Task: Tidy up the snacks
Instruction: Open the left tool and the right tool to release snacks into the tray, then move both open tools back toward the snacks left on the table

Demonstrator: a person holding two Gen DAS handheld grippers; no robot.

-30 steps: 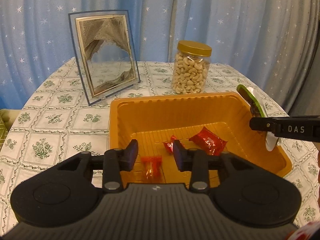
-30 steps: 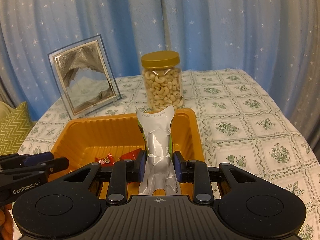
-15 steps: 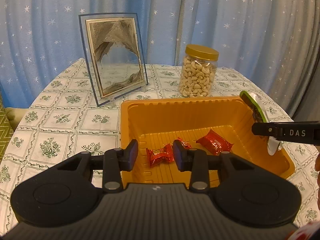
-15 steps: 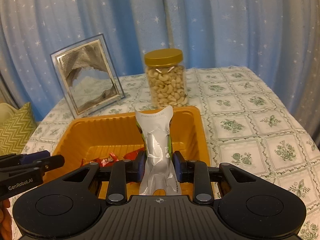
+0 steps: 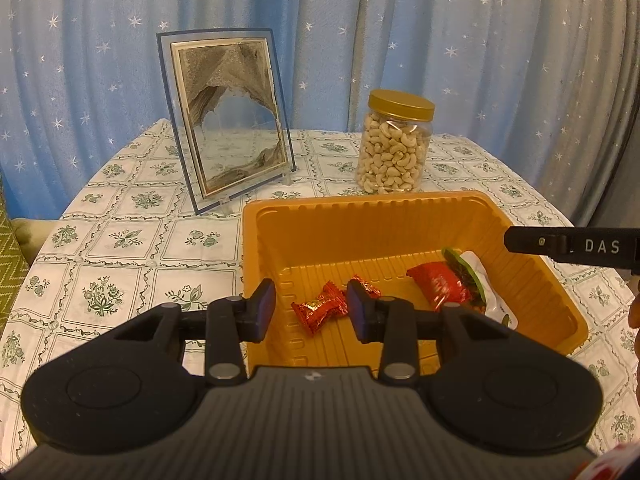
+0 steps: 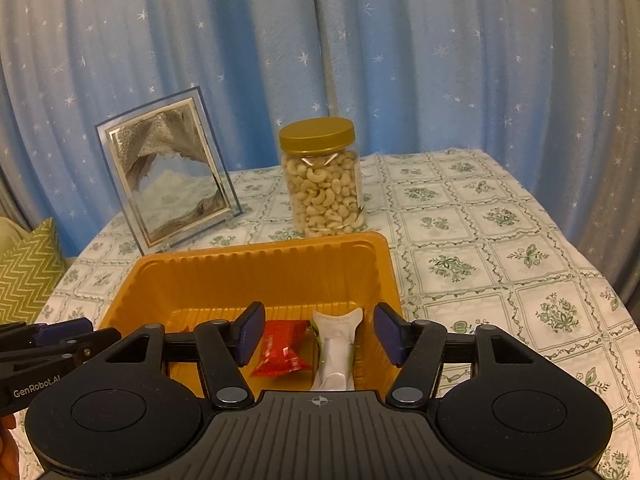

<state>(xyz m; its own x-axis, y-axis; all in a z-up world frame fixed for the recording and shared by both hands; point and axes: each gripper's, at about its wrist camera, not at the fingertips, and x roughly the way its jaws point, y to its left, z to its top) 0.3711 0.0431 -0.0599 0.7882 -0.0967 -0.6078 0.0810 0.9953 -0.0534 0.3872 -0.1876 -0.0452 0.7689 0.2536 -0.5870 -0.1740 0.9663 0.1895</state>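
Note:
An orange tray (image 5: 360, 208) sits on the flowered tablecloth. On its floor lie two red wrapped candies (image 5: 320, 312), a red packet (image 5: 436, 284) and a silver-and-green pouch (image 5: 480, 280). My left gripper (image 5: 312, 314) hovers over the tray's near left corner, open, gripping nothing; a candy lies below its gap. My right gripper (image 6: 320, 334) hangs over the tray's (image 6: 256, 252) right side with its jaws opening. The pouch (image 6: 338, 340) lies loose in the tray between and below them, beside the red packet (image 6: 282, 346), and the pads do not touch it.
A gold-lidded jar of cashews (image 5: 394, 152) stands just behind the tray, and a glass picture frame (image 5: 228, 120) leans upright behind it to the left. A green zigzag cushion (image 6: 28, 264) lies beyond the table's left edge. Blue starred curtains hang behind.
The right gripper's jaws spread apart and the pouch dropped from them into the tray's right side. A red candy under the left gripper settled on the tray floor.

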